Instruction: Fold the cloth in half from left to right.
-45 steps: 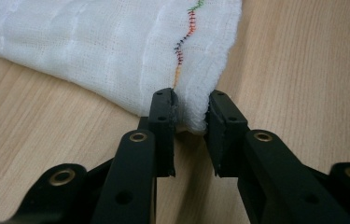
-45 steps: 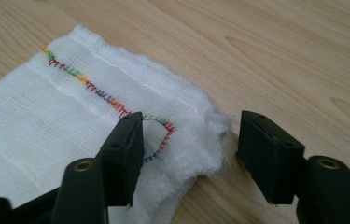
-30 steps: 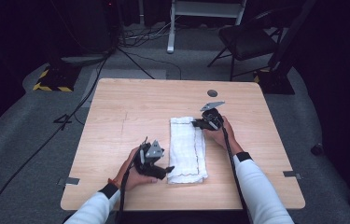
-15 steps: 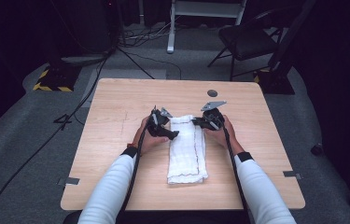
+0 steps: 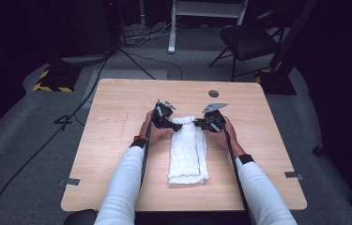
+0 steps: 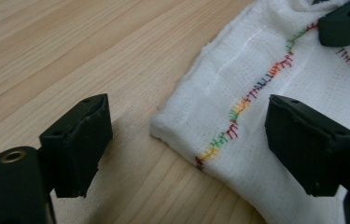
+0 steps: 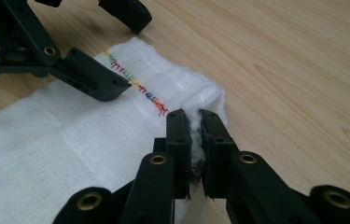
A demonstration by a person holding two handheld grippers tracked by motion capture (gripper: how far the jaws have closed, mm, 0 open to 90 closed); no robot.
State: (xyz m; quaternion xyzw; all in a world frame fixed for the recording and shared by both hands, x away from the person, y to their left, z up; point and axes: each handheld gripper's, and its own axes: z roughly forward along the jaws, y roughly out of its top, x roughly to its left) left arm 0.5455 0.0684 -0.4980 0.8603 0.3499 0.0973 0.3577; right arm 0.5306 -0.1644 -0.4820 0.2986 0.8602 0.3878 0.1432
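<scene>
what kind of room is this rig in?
Probably a lab or studio set up for recording: a light wooden table on grey carpet, dark surroundings, black cables trailing over the floor, and a black folding chair behind.

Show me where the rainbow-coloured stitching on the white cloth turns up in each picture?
High view: too small to tell; the cloth lies mid-table.
Left gripper view: stitching runs diagonally between the open jaws.
Right gripper view: stitching upper centre-left.
Shared landmark: the cloth's far end.
</scene>
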